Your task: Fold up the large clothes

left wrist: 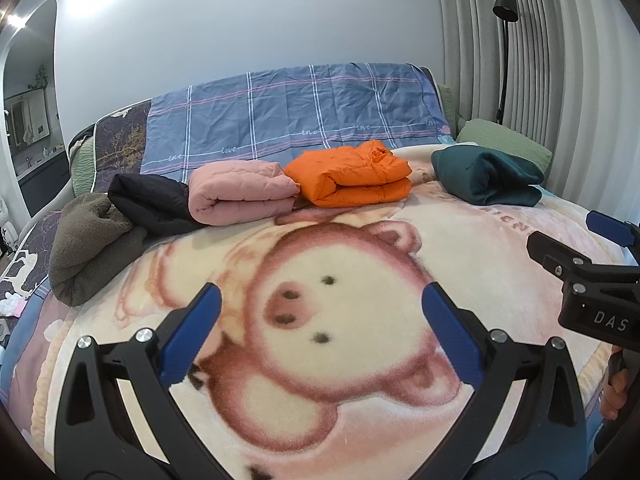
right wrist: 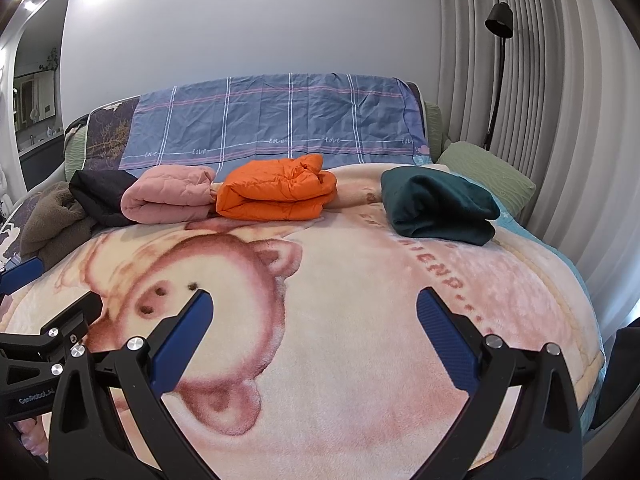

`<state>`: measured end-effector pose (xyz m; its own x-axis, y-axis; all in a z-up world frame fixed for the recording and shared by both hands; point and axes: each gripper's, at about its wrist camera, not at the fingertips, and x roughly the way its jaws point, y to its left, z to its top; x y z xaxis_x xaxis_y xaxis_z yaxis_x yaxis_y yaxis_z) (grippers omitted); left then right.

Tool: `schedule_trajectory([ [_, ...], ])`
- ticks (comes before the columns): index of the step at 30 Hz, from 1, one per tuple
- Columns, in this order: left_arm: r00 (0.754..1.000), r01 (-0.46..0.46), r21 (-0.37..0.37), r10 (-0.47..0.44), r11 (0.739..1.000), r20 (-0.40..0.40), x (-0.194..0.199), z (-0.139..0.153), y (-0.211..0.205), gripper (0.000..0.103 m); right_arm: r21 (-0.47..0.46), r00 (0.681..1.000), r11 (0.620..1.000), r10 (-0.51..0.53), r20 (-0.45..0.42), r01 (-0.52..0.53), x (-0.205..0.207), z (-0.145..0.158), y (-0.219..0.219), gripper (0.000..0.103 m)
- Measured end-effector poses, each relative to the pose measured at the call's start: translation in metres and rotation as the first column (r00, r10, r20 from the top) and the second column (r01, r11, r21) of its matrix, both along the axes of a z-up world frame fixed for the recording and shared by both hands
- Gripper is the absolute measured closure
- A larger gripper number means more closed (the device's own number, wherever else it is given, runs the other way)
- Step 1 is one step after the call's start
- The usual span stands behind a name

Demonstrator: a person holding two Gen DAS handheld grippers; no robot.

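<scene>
Several clothes lie in a row at the far side of the bed. A folded orange jacket (left wrist: 352,174) (right wrist: 278,190) is in the middle, a folded pink jacket (left wrist: 240,194) (right wrist: 168,196) to its left, a folded dark green garment (left wrist: 484,178) (right wrist: 438,204) at the right. A black garment (left wrist: 148,200) (right wrist: 100,196) and a crumpled olive-brown fleece (left wrist: 90,244) (right wrist: 52,224) lie at the left. My left gripper (left wrist: 320,300) is open and empty above the bear blanket (left wrist: 340,360). My right gripper (right wrist: 314,308) is open and empty too, beside it.
A blue plaid sheet (left wrist: 296,112) covers the headboard. A green pillow (left wrist: 504,140) lies at the far right, a black floor lamp (left wrist: 505,8) stands by the grey curtain. The right gripper shows in the left wrist view (left wrist: 576,240). A mirror (left wrist: 28,100) is at left.
</scene>
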<state>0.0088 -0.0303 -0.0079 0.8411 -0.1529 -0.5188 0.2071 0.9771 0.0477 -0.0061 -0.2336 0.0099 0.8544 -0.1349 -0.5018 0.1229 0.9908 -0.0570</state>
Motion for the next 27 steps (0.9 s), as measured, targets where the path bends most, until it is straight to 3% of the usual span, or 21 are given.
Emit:
schedule_trajectory([
  [27,1.000,0.006,0.010,-0.005,1.000,-0.014,0.0045,-0.0040,0.0030,0.002,0.006,1.000,1.000,-0.001,-0.012,0.001,0.0014,-0.0065,-0.0056,0.001],
])
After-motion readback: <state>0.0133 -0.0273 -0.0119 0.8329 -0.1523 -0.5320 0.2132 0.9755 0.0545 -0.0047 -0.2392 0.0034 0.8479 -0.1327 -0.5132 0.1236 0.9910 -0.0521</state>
